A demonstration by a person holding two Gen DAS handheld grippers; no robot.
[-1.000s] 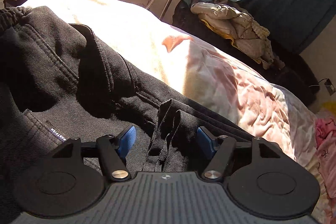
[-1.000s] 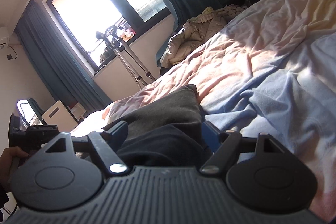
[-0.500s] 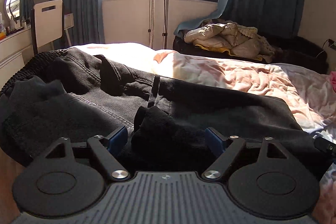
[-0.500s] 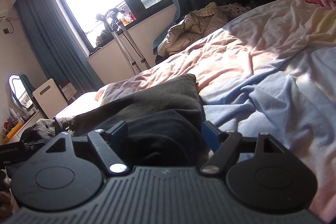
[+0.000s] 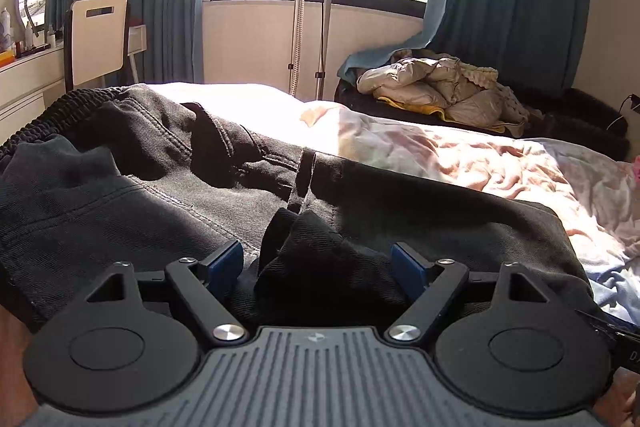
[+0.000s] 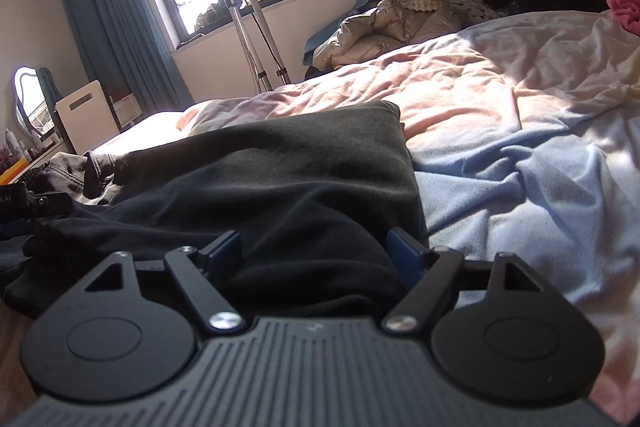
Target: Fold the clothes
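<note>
left claw [image 5: 318, 263]: spread over black jeans [image 5: 168, 183] | right claw [image 6: 314, 253]: spread, fabric between, pads seemingly clear

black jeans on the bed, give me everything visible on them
The black jeans look like dark washed denim with pale topstitched seams and a ribbed elastic waistband at far left. They lie rumpled on the pink-and-blue bedsheet, partly sunlit, partly shadowed. A bunched fold rises between the open left tongs; the blue pads do not press it. In the right wrist view, a smoother dark stretch runs between the open right tongs, its squared end lying on the sheet.
</note>
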